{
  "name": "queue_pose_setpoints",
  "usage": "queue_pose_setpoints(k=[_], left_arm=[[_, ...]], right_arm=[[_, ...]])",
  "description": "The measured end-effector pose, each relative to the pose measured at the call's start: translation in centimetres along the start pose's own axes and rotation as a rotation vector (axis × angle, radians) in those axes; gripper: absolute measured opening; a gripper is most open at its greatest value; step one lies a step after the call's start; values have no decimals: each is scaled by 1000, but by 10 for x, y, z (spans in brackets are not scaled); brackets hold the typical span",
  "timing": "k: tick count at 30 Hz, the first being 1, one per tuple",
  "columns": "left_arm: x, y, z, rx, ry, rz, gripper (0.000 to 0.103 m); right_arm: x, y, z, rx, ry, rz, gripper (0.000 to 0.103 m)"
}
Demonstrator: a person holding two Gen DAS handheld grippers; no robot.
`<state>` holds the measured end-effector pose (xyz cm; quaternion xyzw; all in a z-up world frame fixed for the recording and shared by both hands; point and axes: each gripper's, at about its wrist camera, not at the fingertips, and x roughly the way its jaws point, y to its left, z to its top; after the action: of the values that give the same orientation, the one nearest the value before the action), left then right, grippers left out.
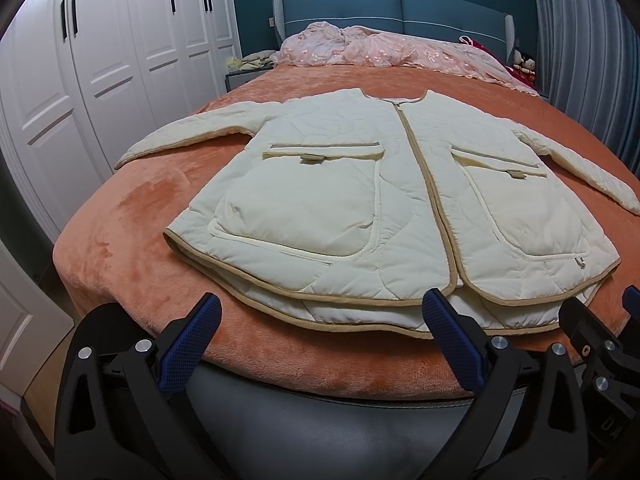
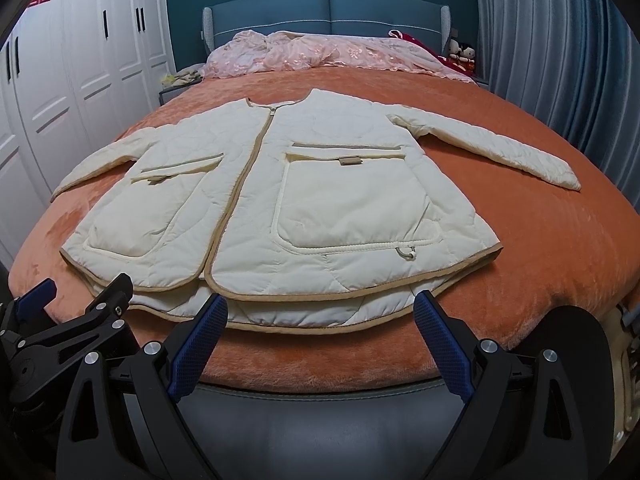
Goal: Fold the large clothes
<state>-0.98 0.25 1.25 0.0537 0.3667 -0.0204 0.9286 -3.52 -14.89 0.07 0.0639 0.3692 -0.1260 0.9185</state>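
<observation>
The jacket (image 1: 384,200) lies flat on the bed (image 1: 132,216), zipped, collar away, hem nearest both grippers. The left gripper (image 1: 324,316) and right gripper (image 2: 320,314) hover just short of the hem, jaws apart, each facing its own half.

Cream jacket (image 2: 304,200) flat on bed (image 2: 520,272); right claw (image 2: 320,312) agape near hem.
</observation>
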Motion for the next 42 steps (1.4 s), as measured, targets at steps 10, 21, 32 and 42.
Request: queue_pose_setpoints(k=[10, 21, 32, 42], left_arm=[[0, 2, 0, -7, -3, 7, 98], [0, 2, 0, -7, -1, 7, 98], [0, 2, 0, -11, -1, 8, 98], [1, 4, -1, -19, -1, 11, 98]], right_arm=[[-1, 1, 0, -2, 1, -1, 92], [-1, 1, 1, -2, 3, -2, 92], [-1, 1, 0, 0, 2, -2, 92], [-1, 1, 1, -1, 2, -2, 92]])
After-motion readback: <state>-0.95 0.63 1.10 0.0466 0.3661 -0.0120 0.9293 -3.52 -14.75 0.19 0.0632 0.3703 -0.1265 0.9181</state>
